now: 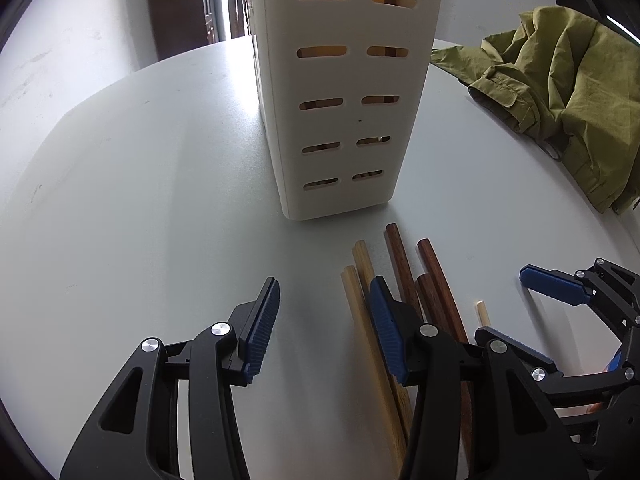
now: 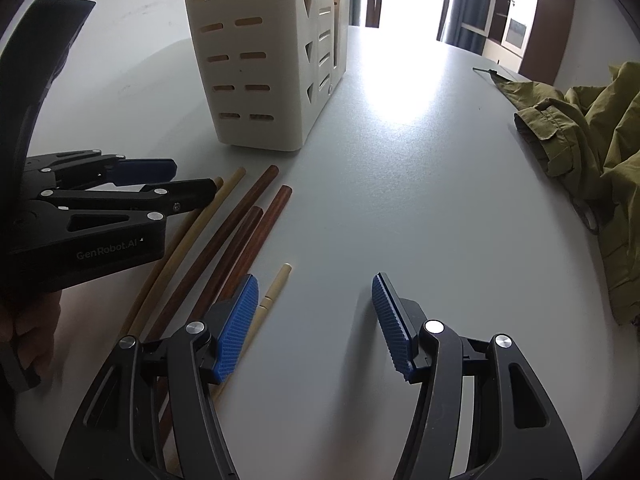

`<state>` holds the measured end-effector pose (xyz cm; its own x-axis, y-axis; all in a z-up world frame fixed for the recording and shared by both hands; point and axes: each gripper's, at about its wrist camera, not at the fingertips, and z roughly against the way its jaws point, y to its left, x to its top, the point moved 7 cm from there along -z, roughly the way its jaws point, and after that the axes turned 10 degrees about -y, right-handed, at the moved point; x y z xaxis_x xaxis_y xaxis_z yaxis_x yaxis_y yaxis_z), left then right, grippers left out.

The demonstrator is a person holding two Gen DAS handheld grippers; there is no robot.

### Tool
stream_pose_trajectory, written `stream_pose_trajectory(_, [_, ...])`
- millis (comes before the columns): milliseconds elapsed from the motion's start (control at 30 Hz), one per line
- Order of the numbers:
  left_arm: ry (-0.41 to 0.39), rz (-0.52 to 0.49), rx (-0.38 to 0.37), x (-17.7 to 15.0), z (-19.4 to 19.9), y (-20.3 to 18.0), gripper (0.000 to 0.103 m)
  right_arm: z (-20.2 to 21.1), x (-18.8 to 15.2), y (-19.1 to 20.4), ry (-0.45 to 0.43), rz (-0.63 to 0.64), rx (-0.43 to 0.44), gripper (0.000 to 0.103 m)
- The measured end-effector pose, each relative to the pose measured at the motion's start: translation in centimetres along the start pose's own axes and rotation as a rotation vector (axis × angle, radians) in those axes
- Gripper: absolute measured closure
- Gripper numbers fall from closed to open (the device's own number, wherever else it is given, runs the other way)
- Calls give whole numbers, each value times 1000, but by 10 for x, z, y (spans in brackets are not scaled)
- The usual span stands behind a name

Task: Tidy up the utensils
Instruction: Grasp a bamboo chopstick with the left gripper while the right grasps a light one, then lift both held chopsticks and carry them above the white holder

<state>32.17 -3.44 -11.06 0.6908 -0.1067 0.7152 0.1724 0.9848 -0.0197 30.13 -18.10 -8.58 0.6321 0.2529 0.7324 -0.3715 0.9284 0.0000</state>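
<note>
1. Chopsticks lie loose on the white table (image 2: 400,184) just before the slotted cream holder (image 2: 256,60): three dark brown chopsticks (image 2: 236,220), two tan chopsticks (image 2: 208,216), one pale chopstick (image 2: 276,284).
2. Left gripper (image 1: 324,320) is spread wide and empty; "GenRobot.AI" is printed on its body.
3. Right gripper (image 2: 316,316) is spread wide and empty.
4. An olive jacket (image 2: 592,152) lies at the table's right edge.

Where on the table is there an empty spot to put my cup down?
Bare table lies between the white utensil holder and the green jacket, and left of the holder too. It is crowded just in front of the holder, where the chopsticks lie beside the open left gripper and open right gripper.
</note>
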Motion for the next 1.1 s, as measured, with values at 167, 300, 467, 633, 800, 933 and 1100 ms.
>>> stream_pose_trajectory(167, [18,8,16,-2,-3,3,56,1,1,-2,0,-7,2,64])
stream_pose_trajectory(300, [30,2,23,-3,-4,-1,60,0,3,-4,3,-17,3,68])
stream_pose_trajectory(467, [52,-20,15,-2,-3,-6,76,1,4,-3,17,-39,48,89])
stream_pose_trajectory(633, [71,-39,17,-3,-3,-11,93,1,4,-3,26,-54,61,93])
stream_pose_trajectory(800, [79,-29,13,-4,-2,-10,96,1,4,-2,32,-76,83,98])
stream_pose_trajectory(933, [55,-25,22,1,6,-8,96,6,10,-5,16,-91,91,98])
stream_pose_trajectory(1100, [-28,-9,10,20,38,-4,96,24,29,-10,-41,-111,92,98])
